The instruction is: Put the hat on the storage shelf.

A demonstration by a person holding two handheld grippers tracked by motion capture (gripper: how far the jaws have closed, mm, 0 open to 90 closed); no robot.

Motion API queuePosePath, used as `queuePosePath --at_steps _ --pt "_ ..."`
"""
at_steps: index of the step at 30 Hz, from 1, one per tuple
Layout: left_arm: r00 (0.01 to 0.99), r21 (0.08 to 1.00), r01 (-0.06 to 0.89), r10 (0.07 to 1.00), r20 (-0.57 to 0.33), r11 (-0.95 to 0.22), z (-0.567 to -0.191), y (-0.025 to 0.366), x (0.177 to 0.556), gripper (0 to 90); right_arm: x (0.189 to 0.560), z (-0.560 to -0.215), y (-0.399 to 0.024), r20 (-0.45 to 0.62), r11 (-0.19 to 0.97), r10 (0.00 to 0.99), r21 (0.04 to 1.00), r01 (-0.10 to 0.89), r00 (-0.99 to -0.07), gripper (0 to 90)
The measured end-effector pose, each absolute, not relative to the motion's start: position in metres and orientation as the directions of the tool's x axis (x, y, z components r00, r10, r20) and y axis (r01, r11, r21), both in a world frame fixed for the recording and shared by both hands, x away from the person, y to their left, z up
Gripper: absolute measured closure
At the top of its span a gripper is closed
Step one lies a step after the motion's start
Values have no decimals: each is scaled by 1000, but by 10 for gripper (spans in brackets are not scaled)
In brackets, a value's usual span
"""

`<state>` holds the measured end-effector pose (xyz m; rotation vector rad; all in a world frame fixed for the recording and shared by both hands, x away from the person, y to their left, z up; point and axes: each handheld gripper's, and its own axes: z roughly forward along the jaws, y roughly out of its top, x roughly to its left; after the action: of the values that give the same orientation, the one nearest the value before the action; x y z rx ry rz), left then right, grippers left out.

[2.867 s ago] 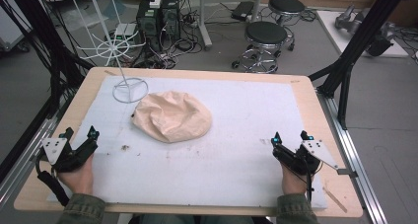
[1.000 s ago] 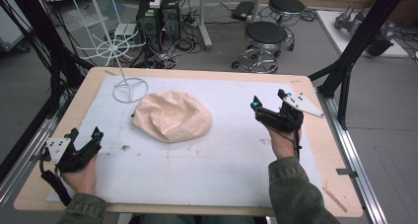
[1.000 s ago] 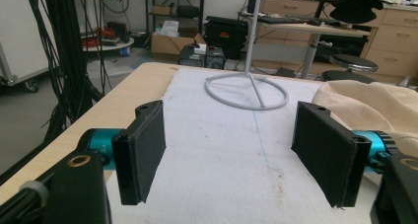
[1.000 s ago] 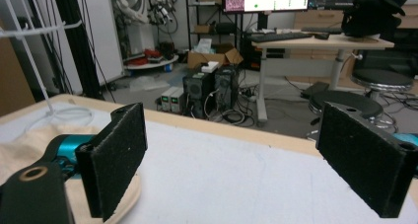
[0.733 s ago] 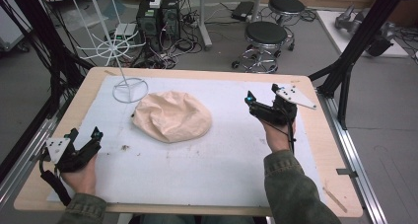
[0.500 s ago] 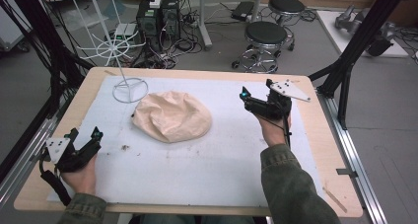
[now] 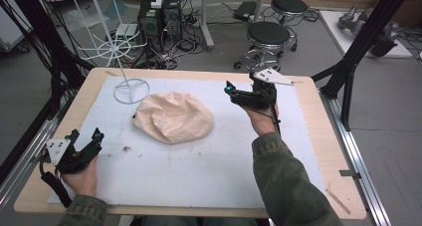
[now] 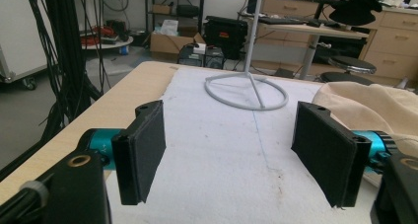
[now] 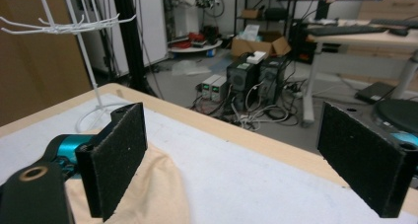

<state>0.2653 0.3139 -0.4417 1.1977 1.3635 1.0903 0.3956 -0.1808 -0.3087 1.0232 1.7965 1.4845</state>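
A crumpled beige cloth cap (image 7: 173,117) lies on the white mat (image 7: 199,166), left of centre. My right gripper (image 7: 238,93) hovers above the mat just right of the cap, jaws wide open and empty, pointing left toward it. In the right gripper view the cap (image 9: 153,194) lies below the left jaw. My left gripper (image 7: 85,142) rests at the table's front left, open and empty. The left gripper view shows the cap (image 8: 379,110) behind its right jaw. A white wire stand (image 7: 130,89) has its ring base on the mat behind the cap.
The wooden table (image 7: 318,116) edges the mat on all sides. Beyond the far edge are two black stools (image 7: 268,34), computer boxes with cables (image 7: 159,17) and black frame poles (image 7: 368,42). Small dark crumbs (image 7: 124,148) dot the mat near the left gripper.
My right gripper has travelled from the table's front right up and leftward to just beside the cap, staying open. The left gripper has stayed put.
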Motion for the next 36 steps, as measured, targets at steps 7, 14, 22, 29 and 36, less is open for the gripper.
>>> queuePosePath --at_steps 7,14,22,29,36 --pt "-31 987 115 994 -109 112 -442 314 266 288 418 -303 -164 32 95 808 978 184 -589 112" --pt "-31 987 118 993 -110 112 -442 314 267 288 435 -306 -144 36 130 783 967 220 -621 112" --pt "-31 986 117 993 -118 121 -443 314 268 288 461 -323 -119 57 136 780 957 257 -623 112" --pt "-30 986 116 992 -121 123 -444 314 270 288 478 -341 -101 43 200 769 932 303 -638 111" --pt "-34 985 110 991 -129 132 -444 315 270 287 489 -364 -85 41 264 756 894 362 -653 111"
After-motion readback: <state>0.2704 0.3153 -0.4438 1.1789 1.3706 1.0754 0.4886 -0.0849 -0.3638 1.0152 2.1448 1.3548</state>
